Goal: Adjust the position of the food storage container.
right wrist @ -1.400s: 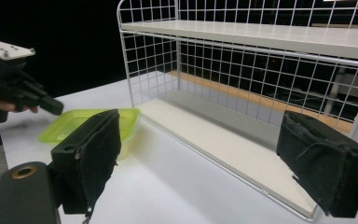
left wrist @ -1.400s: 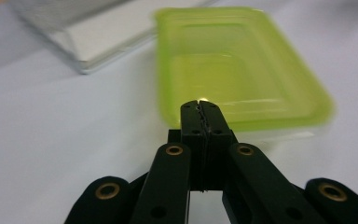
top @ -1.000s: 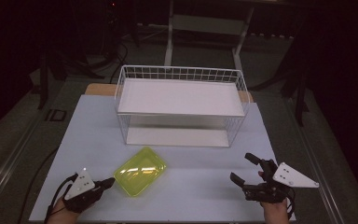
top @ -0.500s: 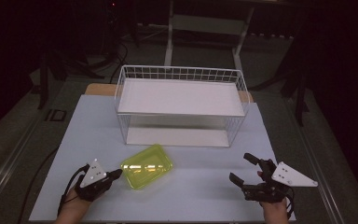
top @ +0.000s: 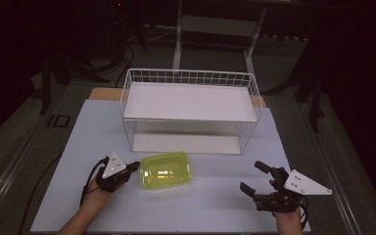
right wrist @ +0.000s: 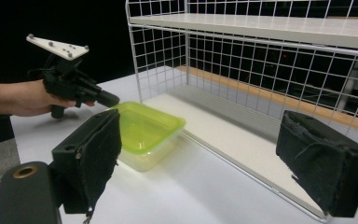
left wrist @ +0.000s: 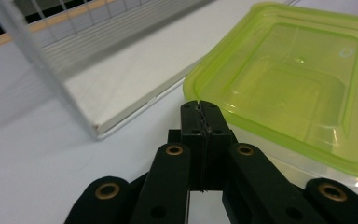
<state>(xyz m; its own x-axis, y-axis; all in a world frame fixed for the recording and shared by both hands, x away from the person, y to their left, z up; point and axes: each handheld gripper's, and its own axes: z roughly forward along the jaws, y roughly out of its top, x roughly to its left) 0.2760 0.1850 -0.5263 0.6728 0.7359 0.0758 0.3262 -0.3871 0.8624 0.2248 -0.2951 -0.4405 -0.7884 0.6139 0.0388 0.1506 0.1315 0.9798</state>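
Note:
A yellow-green plastic container (top: 166,170) lies open side up on the white table, just in front of the wire rack (top: 190,110). My left gripper (top: 136,165) is at its left edge, jaws shut with nothing between them. In the left gripper view the closed tips (left wrist: 199,105) touch the container's rim (left wrist: 223,100). My right gripper (top: 252,176) rests near the front right of the table, open and holding nothing. In the right gripper view its open pads (right wrist: 93,154) frame the container (right wrist: 144,126) and the left gripper (right wrist: 109,99) beyond it.
The white wire rack has a lower board (top: 183,143) on the table and an upper shelf (top: 188,100), both bare. Bare white tabletop (top: 210,200) lies between the two hands. Dark floor and stand legs (top: 178,44) surround the table.
My left gripper moved right and toward the rack, staying shut. The container slid right with it and turned to lie square to the table edge. The right gripper kept still.

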